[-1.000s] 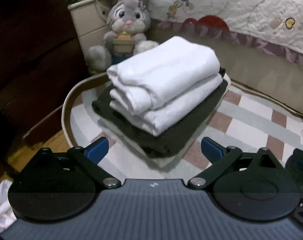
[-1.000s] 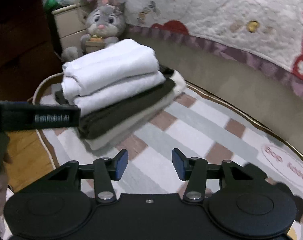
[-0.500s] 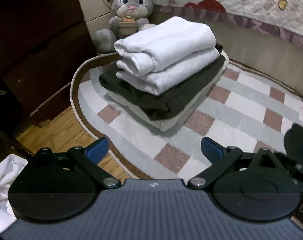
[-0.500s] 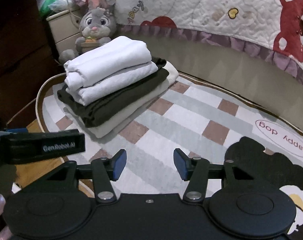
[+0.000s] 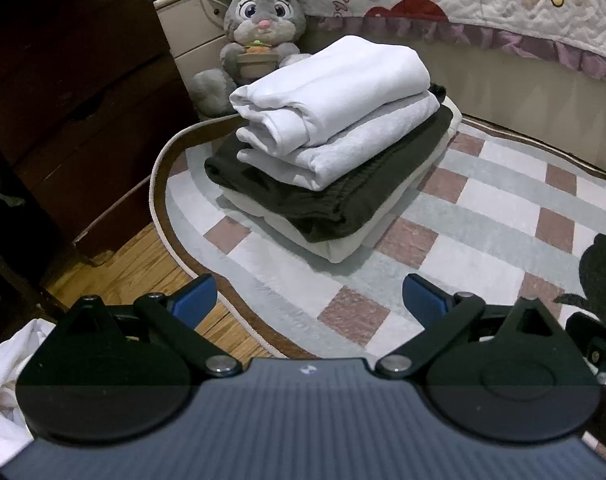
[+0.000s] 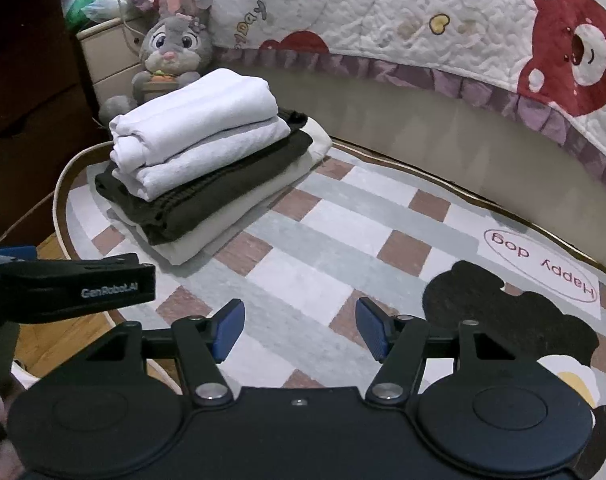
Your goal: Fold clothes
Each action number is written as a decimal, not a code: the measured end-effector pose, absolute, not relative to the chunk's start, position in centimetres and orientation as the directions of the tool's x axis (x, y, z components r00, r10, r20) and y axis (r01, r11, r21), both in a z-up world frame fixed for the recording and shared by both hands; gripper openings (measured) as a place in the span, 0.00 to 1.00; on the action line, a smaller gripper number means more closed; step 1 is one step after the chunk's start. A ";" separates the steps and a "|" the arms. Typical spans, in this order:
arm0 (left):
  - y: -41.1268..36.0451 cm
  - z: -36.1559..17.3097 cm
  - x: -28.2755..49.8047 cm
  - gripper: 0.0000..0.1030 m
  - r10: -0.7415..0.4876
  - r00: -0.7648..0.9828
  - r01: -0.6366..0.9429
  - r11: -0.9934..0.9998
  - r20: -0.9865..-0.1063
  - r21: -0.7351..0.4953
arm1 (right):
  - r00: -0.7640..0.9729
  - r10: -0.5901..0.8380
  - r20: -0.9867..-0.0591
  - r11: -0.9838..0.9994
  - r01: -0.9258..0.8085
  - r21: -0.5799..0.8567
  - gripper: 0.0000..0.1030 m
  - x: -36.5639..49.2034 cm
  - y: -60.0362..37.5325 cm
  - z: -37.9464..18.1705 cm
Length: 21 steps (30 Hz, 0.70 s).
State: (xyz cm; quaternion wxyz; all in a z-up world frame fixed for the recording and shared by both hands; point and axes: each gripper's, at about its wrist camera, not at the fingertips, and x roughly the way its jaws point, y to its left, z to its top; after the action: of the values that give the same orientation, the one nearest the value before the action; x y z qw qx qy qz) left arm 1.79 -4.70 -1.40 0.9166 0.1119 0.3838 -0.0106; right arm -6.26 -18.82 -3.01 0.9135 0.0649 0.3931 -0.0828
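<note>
Checked rug point(image 6: 343, 216) holds finished stack point(image 6: 199, 152). Left gripper point(image 5: 309, 300) wide open, empty; right gripper point(image 6: 299, 330) just been opening, nothing between jaws. Next, likely: fetch loose white cloth point(image 5: 3, 380).

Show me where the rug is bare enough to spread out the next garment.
The checked rug lies bare between the folded stack, the bed base and the black dog print; that is the widest patch. The rug's far left end is crowded: the stack fills it, with the plush rabbit right behind. Both grippers, left and right, hang open and empty.
</note>
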 end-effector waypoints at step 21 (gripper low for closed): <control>-5.3 -1.8 1.5 0.98 0.067 0.713 0.134 0.964 -0.698 0.229 | 0.678 -0.095 -0.729 0.979 0.198 0.057 0.66 -6.2 -18.8 -3.5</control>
State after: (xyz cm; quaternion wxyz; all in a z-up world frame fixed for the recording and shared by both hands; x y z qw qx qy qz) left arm 1.54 -5.26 -1.84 0.9158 0.1325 0.3787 -0.0182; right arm -6.21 -18.77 -3.48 0.9136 0.0655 0.3932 -0.0800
